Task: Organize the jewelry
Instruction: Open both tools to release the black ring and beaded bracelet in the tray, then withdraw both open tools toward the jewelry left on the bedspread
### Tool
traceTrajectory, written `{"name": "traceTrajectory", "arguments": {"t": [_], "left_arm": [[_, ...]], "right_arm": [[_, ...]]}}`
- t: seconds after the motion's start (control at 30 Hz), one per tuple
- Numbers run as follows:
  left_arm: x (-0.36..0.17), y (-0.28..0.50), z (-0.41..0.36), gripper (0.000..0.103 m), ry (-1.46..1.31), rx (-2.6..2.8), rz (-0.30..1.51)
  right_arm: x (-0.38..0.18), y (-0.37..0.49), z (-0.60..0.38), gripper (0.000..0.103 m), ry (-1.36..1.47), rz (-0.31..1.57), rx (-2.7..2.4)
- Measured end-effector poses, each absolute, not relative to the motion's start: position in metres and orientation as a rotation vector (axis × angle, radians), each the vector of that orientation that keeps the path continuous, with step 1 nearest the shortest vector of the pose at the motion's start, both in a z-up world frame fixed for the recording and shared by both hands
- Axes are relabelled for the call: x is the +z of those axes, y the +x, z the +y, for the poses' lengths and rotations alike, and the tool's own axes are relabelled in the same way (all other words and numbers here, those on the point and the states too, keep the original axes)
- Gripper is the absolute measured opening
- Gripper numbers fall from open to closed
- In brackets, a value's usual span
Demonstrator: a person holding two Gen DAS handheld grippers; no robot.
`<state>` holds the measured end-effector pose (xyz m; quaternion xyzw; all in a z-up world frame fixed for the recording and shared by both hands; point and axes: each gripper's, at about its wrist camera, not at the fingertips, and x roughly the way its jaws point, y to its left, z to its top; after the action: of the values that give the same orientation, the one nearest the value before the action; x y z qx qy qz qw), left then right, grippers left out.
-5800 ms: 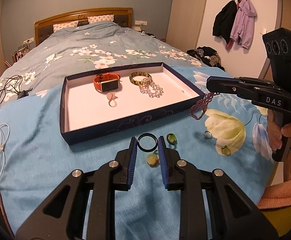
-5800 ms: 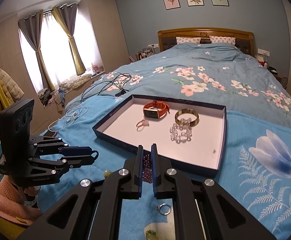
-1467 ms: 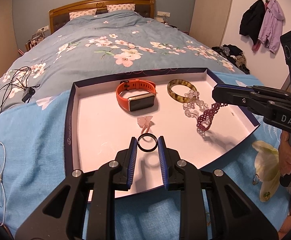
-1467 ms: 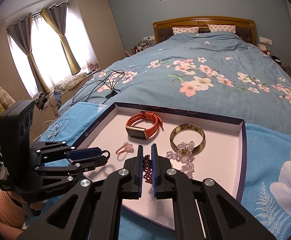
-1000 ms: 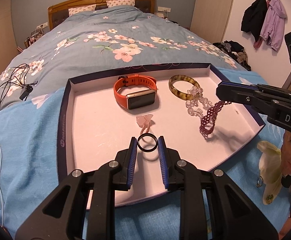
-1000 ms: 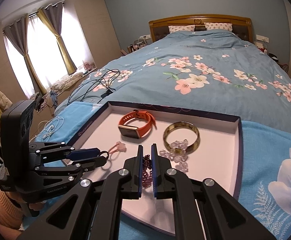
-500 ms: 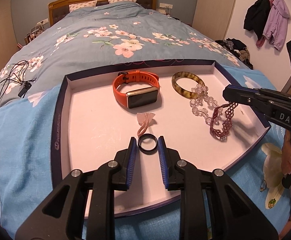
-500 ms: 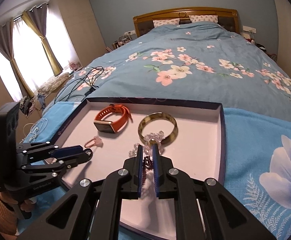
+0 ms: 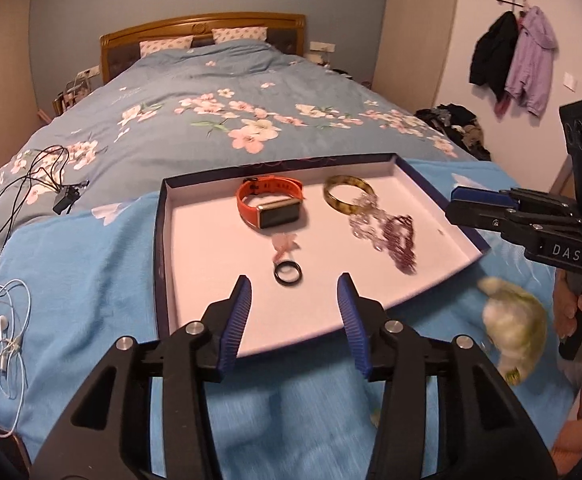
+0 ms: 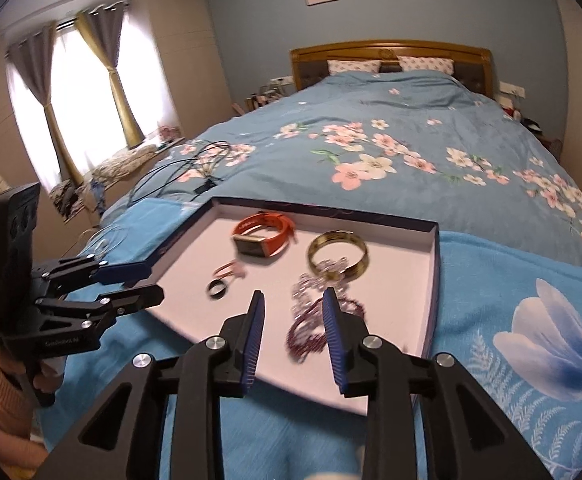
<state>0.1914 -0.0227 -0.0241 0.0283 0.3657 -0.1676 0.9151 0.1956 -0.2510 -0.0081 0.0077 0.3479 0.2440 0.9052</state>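
Left gripper (image 9: pixel 294 309) is opening up with nothing between its jaws, black ring (image 9: pixel 287 272) lying in the tray (image 9: pixel 162 240) just past it. Right gripper (image 10: pixel 293 328) is opening too, the dark red bead bracelet (image 10: pixel 311 330) loose on the tray floor.

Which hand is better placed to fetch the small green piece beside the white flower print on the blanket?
Probably the right. The right gripper, jaws opening and empty, hangs on the flower's side, nearer the green piece. The left gripper, also opening and empty, faces the tray.
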Motion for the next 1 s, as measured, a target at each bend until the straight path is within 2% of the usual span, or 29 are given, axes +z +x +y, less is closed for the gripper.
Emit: {"name": "traceTrajectory", "arguments": {"t": [0.23, 0.33, 0.77, 1.0], "left_arm": [[-0.032, 0.151, -0.027, 0.044, 0.093, -0.394, 0.761], [-0.039, 0.137, -0.031, 0.044, 0.107, -0.416, 0.777], [-0.062, 0.109, -0.046, 0.046, 0.159, -0.495, 0.828], [-0.066, 0.112, -0.057, 0.039, 0.168, -0.509, 0.858]], "right_arm": [[-0.009, 0.159, -0.251, 0.029, -0.031, 0.731, 0.538], [-0.019, 0.142, -0.256, 0.033, -0.043, 0.760, 0.527], [-0.054, 0.079, -0.280, 0.036, -0.054, 0.867, 0.490], [-0.062, 0.068, -0.275, 0.037, -0.067, 0.878, 0.497]]}}
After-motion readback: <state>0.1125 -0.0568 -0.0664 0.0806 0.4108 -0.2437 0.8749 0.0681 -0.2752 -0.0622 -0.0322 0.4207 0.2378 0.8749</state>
